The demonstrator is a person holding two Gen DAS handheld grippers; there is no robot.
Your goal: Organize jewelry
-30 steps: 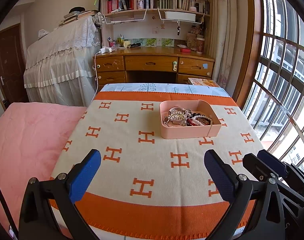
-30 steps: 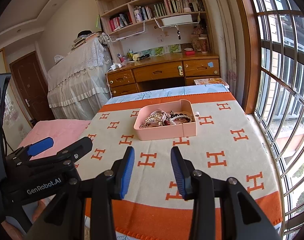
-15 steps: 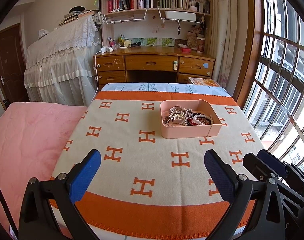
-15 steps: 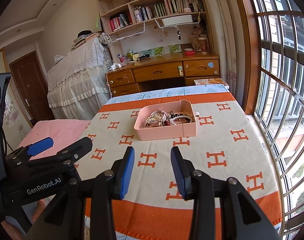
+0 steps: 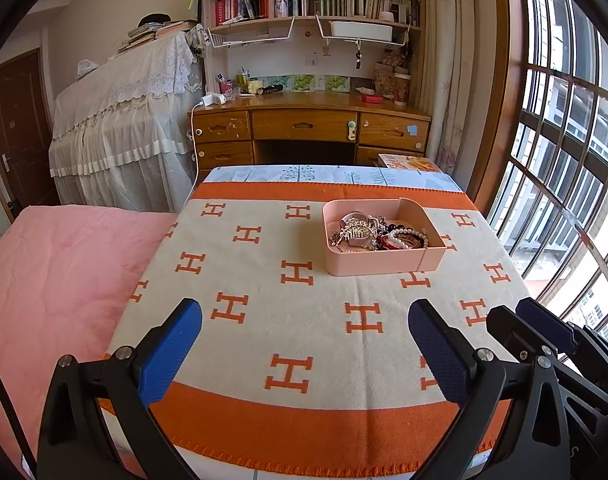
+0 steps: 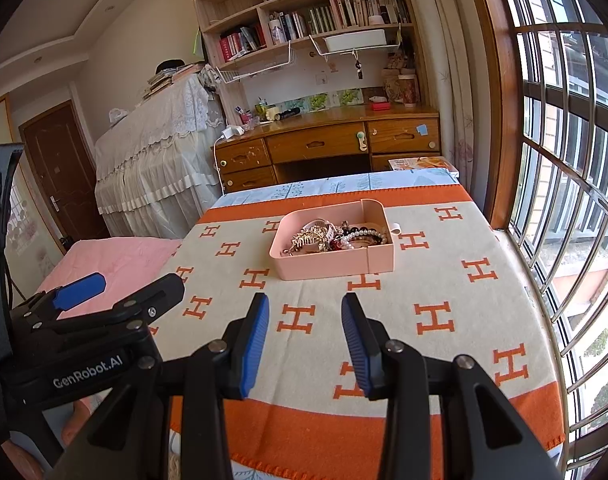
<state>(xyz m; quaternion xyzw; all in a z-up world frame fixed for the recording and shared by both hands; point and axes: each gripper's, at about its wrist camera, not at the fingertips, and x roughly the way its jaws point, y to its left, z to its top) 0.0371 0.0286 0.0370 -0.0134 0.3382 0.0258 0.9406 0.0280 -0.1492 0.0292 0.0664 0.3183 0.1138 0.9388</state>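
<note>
On blanket (image 5: 264,344), pink tray (image 5: 377,262) of jewelry (image 5: 377,234) lying crosswise, both claws spread, empty.

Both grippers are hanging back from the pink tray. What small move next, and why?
Probably ease the right gripper forward toward the pink tray. Both grippers are open and empty, short of the tray, and the jewelry lies in one tangled heap inside it. The tray sits nearly straight ahead of the right gripper, while the left gripper sees it off to the right.
</note>
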